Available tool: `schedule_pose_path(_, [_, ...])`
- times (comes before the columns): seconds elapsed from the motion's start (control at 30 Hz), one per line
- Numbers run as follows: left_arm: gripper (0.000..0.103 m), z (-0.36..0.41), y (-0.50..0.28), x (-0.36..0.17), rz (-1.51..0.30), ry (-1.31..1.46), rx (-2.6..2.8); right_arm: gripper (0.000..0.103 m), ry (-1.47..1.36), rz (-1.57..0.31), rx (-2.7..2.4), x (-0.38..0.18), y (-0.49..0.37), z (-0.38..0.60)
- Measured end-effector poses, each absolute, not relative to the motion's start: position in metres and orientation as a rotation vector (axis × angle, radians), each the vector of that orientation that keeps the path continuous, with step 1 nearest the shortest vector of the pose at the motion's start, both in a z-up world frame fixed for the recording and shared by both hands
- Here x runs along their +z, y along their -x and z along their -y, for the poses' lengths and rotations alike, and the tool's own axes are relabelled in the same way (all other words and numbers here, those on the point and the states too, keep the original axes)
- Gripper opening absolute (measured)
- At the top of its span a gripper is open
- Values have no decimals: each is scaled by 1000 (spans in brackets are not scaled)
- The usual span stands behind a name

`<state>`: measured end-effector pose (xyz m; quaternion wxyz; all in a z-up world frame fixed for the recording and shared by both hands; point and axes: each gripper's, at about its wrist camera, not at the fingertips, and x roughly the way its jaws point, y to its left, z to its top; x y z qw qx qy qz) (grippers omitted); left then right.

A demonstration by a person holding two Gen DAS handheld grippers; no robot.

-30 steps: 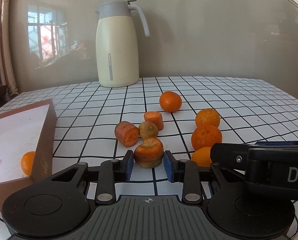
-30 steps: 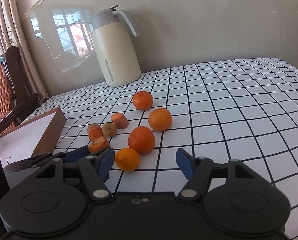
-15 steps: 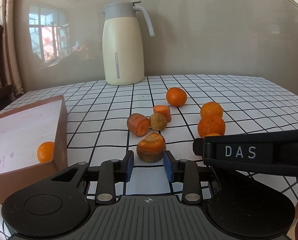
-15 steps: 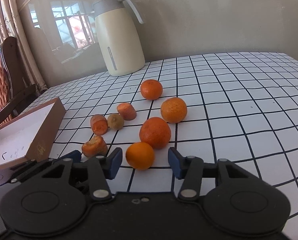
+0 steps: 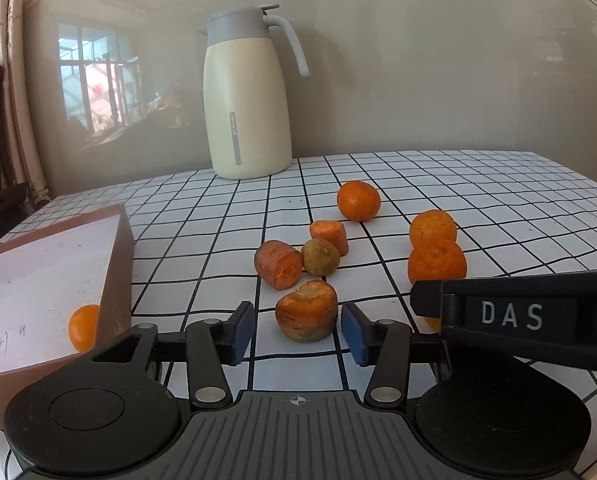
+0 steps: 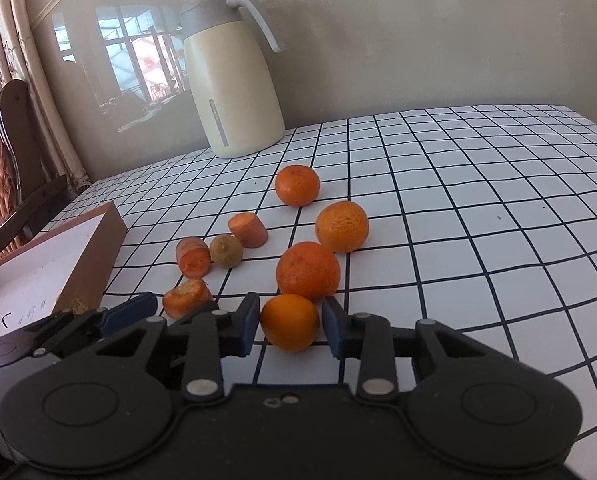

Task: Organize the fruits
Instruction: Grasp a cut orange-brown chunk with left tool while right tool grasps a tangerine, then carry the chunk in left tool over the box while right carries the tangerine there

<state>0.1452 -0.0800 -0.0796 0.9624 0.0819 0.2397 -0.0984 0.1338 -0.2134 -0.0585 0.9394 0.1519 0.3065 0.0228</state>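
Note:
My left gripper (image 5: 298, 334) is opening; a cut carrot stub (image 5: 306, 316) stands on the table between its blue pads (image 5: 242, 332), with a gap on each side. My right gripper (image 6: 289, 324) is shut on a small orange (image 6: 290, 322), both pads against its sides. Behind it lie three more oranges (image 6: 307, 272), (image 6: 341, 226), (image 6: 297, 185). Two other carrot pieces (image 6: 193, 257), (image 6: 247, 230) flank a small brownish round fruit (image 6: 226, 251). A brown cardboard box (image 5: 114, 280) at the left holds one orange (image 5: 83, 327).
A cream thermos jug (image 5: 246, 96) stands at the back of the checked tablecloth (image 6: 478, 220) by the wall. A wooden chair (image 6: 2, 160) is at the far left. The right gripper's body (image 5: 514, 316) reaches across the left wrist view's right side.
The left jaws have parted and let go of the carrot stub, which now stands free. The right jaws have closed from wide apart onto the small orange.

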Motion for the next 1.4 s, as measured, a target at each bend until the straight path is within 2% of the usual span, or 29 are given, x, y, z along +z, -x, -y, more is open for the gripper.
schedule_pose_path(0.23, [49,83,-150,-82,-478,-161,-207,25,-335,-628,48,-58,-134,218])
schedule_pose_path(0.27, [47,84,-150,-82,-479,-159,-210,27,-341,-630,49,-58,-134,219])
schedule_pose_path(0.33, [35,86,-148,-82,-479,-162,-226,27,-353,-636,53,-59,-136,220])
schedule_pose_path(0.5, [35,85,-142,-83,-471,-151,-220,24,-356,-642,63,-60,-135,219])
schedule_pose_path(1.4, [35,67,-98,-80,-463,-138,-266,22,-206,-602,112,-57,-101,206])
